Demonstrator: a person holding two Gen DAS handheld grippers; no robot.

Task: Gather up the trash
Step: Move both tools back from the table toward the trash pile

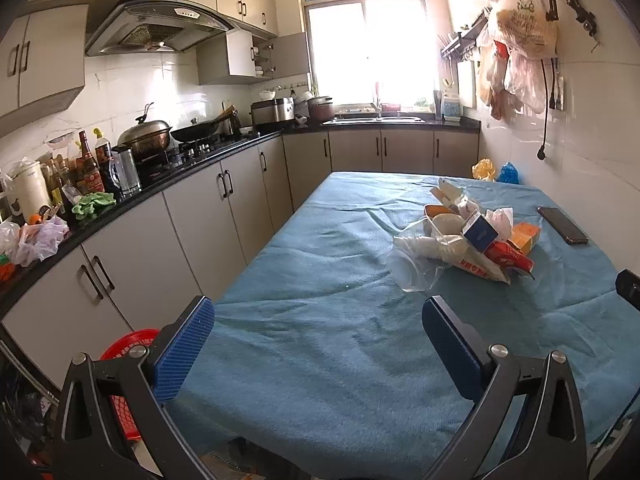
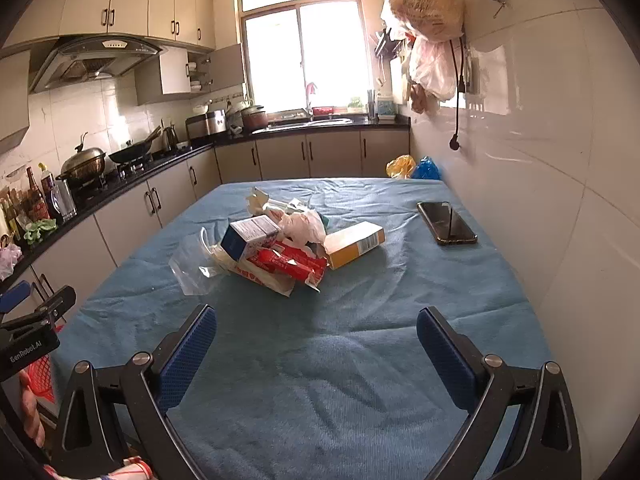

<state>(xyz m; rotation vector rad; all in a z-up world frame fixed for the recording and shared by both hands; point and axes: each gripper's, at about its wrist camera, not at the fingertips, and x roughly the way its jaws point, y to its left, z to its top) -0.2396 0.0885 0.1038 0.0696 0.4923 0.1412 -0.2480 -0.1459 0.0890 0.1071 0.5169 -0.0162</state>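
A pile of trash lies on the blue tablecloth, towards the far right in the left wrist view. It holds a clear plastic bag, a blue-and-white box, a red box, an orange box and crumpled paper. In the right wrist view the pile lies mid-table, with the orange box at its right. My left gripper is open and empty above the table's near end. My right gripper is open and empty, short of the pile.
A black phone lies on the cloth by the tiled right wall. A red basket stands on the floor at the table's left. A cluttered counter with cabinets runs along the left. Yellow and blue bags sit beyond the table.
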